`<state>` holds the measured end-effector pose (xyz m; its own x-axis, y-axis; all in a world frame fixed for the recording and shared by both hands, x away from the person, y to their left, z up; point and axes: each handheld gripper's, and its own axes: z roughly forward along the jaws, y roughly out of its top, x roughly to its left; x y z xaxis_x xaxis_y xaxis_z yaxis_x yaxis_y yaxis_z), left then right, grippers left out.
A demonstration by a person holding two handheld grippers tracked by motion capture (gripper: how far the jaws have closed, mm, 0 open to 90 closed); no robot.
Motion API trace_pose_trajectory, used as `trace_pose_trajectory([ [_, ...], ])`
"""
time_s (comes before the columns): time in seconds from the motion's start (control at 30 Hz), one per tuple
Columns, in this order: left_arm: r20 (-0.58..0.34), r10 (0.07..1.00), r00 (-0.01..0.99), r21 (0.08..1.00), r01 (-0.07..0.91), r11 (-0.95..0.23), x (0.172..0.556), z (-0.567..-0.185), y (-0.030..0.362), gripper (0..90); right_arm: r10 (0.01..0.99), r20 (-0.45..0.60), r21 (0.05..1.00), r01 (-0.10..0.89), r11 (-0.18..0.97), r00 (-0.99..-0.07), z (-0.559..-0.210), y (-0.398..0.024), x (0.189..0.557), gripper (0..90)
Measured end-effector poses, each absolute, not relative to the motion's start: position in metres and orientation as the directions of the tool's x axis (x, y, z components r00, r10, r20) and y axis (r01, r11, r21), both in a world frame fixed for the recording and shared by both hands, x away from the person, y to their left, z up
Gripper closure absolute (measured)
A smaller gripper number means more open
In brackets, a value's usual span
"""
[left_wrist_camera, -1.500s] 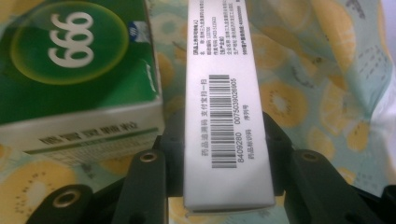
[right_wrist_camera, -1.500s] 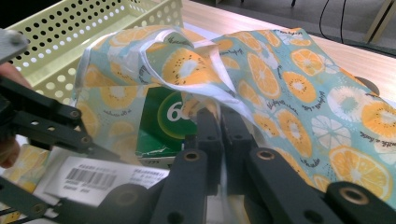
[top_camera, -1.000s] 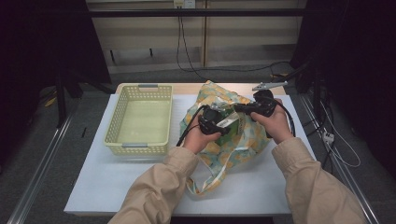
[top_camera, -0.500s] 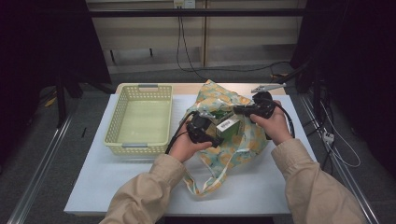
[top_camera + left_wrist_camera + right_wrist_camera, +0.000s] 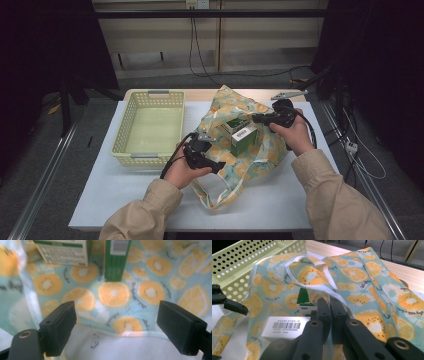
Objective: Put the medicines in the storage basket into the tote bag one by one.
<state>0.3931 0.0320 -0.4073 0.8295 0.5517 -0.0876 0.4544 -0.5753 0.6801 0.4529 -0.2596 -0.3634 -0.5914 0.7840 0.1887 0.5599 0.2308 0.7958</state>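
Left gripper [image 5: 216,165] has just opened and drawn back toward the table's near edge (nothing between its jaws), leaving the green-and-white cardboard boxes [image 5: 241,134] inside the citrus-print fabric bag [image 5: 260,155] at table centre, whose rim the right gripper [image 5: 257,119] pinches shut.

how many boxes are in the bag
2 show: a green carton and a white box behind it, both in the fruit-print bag's open mouth. More may be hidden under the fabric.

A lab or recording studio; black curtains [image 5: 45,45] flank the white table [image 5: 280,205], cables [image 5: 200,45] hang at upper centre, metal floor rails [image 5: 42,185] at lower left.
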Motion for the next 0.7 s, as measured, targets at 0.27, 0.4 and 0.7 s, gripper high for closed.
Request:
trace_pose_trajectory([
  [0.27, -0.061, 0.585, 0.809, 0.653, 0.475, -0.589, 0.385, -0.419, 0.037, 15.5, 0.788, 0.189, 0.793, 0.564, 0.230, -0.586, -0.367, -0.264, 0.451, 88.3],
  [0.4, -0.047, 0.610, 0.791, 0.636, 0.494, -0.593, 0.384, -0.430, 0.037, 15.5, 0.787, 0.188, 0.796, 0.560, 0.228, -0.588, -0.366, -0.263, 0.450, 88.3],
  [0.7, -0.117, 0.663, 0.740, 0.652, 0.561, -0.510, 0.398, -0.447, 0.028, 37.1, 0.781, 0.179, 0.798, 0.553, 0.240, -0.598, -0.364, -0.258, 0.448, 88.1],
])
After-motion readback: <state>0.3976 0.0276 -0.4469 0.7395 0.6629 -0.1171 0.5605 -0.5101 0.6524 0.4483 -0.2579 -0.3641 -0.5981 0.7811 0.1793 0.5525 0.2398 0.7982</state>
